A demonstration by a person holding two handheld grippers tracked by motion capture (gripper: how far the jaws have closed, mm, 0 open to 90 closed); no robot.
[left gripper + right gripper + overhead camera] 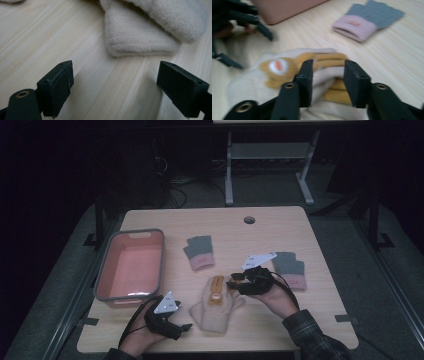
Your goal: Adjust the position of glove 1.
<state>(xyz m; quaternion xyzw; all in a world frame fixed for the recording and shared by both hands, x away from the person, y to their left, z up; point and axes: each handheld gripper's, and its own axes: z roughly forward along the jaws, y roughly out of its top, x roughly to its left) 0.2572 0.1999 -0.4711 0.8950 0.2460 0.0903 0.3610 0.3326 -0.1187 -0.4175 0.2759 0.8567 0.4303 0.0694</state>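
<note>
A cream glove [216,310] with a yellow-orange bear patch lies at the table's front middle. My right gripper [234,282] reaches over its finger end. In the right gripper view its jaws [328,67] straddle a raised cream finger of the glove [247,85], and the fabric fills the gap between the pads. My left gripper [182,326] rests near the front edge, left of the glove's cuff. In the left gripper view its jaws [115,72] stand wide apart with bare wood between them and the cream cuff [142,42] just ahead.
A pink basin [135,233] with a grey rim stands at the left. Two grey fingerless gloves with pink cuffs lie on the table, one at the centre [200,252] and one at the right [291,267]. A cable hole [249,219] sits near the far edge.
</note>
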